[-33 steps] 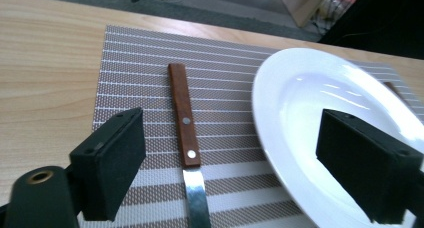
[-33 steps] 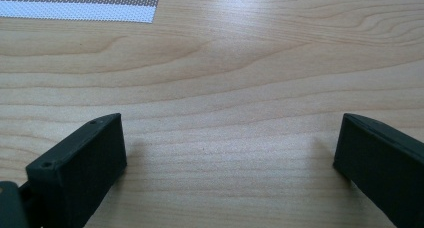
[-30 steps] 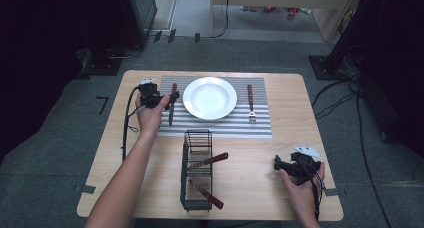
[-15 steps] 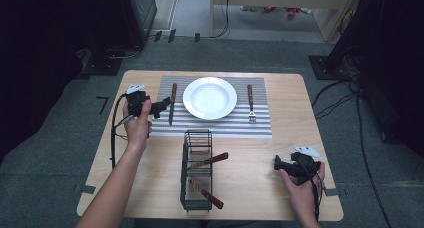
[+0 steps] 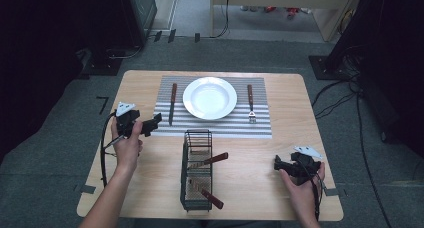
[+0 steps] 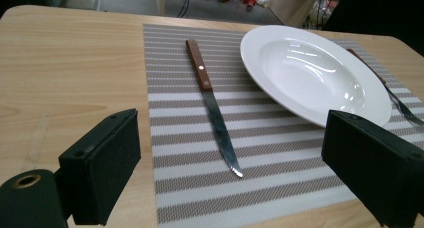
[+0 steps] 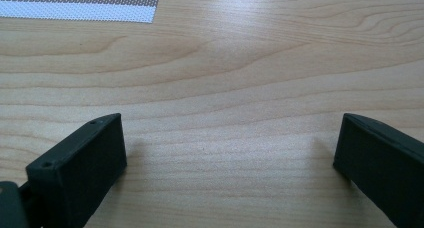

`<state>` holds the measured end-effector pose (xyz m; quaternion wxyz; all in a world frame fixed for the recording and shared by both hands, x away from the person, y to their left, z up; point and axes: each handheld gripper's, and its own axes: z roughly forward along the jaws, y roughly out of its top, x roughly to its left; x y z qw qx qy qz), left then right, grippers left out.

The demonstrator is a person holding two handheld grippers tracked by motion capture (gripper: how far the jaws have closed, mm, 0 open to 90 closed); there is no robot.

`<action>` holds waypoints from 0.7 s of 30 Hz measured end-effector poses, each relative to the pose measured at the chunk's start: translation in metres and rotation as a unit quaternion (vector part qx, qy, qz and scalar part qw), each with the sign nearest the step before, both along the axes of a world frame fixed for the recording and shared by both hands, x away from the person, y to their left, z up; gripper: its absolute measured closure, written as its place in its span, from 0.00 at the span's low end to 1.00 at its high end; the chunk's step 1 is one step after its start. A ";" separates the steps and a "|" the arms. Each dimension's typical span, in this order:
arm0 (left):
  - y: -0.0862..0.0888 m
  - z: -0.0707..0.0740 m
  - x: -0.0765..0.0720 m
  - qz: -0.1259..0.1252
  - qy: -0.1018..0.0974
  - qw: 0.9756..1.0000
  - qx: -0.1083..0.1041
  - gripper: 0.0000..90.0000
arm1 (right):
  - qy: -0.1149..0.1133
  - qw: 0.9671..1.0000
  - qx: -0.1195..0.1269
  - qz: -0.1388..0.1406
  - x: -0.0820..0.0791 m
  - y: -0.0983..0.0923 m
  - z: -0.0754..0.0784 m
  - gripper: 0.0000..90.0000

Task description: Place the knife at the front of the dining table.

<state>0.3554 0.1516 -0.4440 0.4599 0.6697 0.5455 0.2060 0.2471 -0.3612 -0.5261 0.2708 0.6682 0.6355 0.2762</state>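
A white plate point(image 5: 210, 98) point(image 6: 312, 70) sits mid-way on a striped placemat point(image 5: 260, 124). A wooden-handled knife point(image 5: 172, 103) point(image 6: 212, 105) lies left of it, a fork point(image 5: 250, 104) right of it. My left gripper point(image 5: 154, 124) point(image 6: 232, 175) hovers open at the mat's front left corner, jaws wide apart, empty, pointing toward the knife tip. My right gripper point(image 5: 278, 164) point(image 7: 232, 175) rests open and empty over bare wood at the front right. A black wire caddy point(image 5: 197, 170) stands in the front middle with wooden-handled utensils point(image 5: 212, 160) inside.
The wooden table point(image 5: 300, 138) ends close behind the right hand. Cables trail from both grippers off the front edge. Grey carpet, dark equipment and floor cables surround the table.
My left gripper has drawn back from the knife toward the front left, off the placemat's edge. The knife stays on the mat. The right gripper has not moved.
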 end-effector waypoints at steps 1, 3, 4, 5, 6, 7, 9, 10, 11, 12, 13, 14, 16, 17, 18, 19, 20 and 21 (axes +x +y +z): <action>0.001 -0.001 -0.003 -0.002 0.002 1.000 0.004 0.10 | 0.000 1.000 0.000 0.000 0.000 0.000 0.000 0.00; 0.003 -0.004 -0.012 -0.001 -0.001 1.000 0.009 0.10 | 0.000 1.000 0.000 0.000 0.000 0.000 0.000 0.00; 0.004 -0.005 -0.017 -0.001 -0.001 1.000 0.013 0.10 | 0.000 1.000 0.000 0.000 0.000 0.000 0.000 0.00; 0.005 -0.007 -0.022 -0.001 -0.002 1.000 0.016 0.10 | 0.000 1.000 0.000 0.000 0.000 0.000 0.000 0.00; 0.006 -0.009 -0.025 -0.002 -0.002 1.000 0.018 0.10 | 0.000 1.000 0.000 0.000 0.000 0.000 0.000 0.00; 0.007 -0.011 -0.030 -0.002 -0.003 1.000 0.025 0.10 | 0.000 1.000 0.000 0.000 0.000 0.000 0.000 0.00; 0.008 -0.016 -0.038 -0.001 -0.004 0.999 0.034 0.10 | 0.000 1.000 0.000 0.000 0.000 0.000 0.000 0.00; 0.009 -0.018 -0.041 -0.002 -0.004 0.999 0.037 0.10 | 0.000 1.000 0.000 0.000 0.000 0.000 0.000 0.00; 0.010 -0.022 -0.045 -0.001 -0.001 0.999 0.040 0.10 | 0.000 1.000 0.000 0.000 0.000 0.000 0.000 0.00; 0.011 -0.023 -0.048 0.000 0.000 0.999 0.040 0.10 | 0.001 1.000 0.000 0.000 0.000 0.000 0.000 0.00; 0.014 -0.026 -0.052 0.001 0.001 0.999 0.043 0.10 | 0.001 1.000 0.000 0.000 0.000 0.000 0.000 0.00; 0.016 -0.028 -0.054 0.004 0.001 0.999 0.044 0.10 | 0.000 1.000 0.000 0.000 0.000 0.000 0.000 0.00; 0.020 -0.031 -0.058 0.011 0.002 0.999 0.044 0.10 | 0.001 1.000 0.000 0.000 0.000 0.000 0.000 0.00; 0.022 -0.032 -0.061 0.016 0.003 0.999 0.044 0.10 | 0.001 1.000 0.000 0.000 0.000 0.000 0.000 0.00; 0.025 -0.034 -0.064 0.017 0.004 0.999 0.045 0.10 | 0.001 1.000 0.000 0.000 0.000 0.000 0.000 0.00; 0.027 -0.037 -0.068 0.020 0.005 0.999 0.050 0.10 | 0.001 1.000 0.000 0.000 0.000 0.000 0.000 0.00; 0.029 -0.038 -0.069 0.022 0.006 0.998 0.055 0.10 | 0.001 1.000 0.000 0.000 0.000 0.000 0.000 0.00; 0.032 -0.040 -0.072 0.025 0.008 0.998 0.058 0.10 | 0.000 1.000 0.000 0.000 0.000 0.000 0.000 0.00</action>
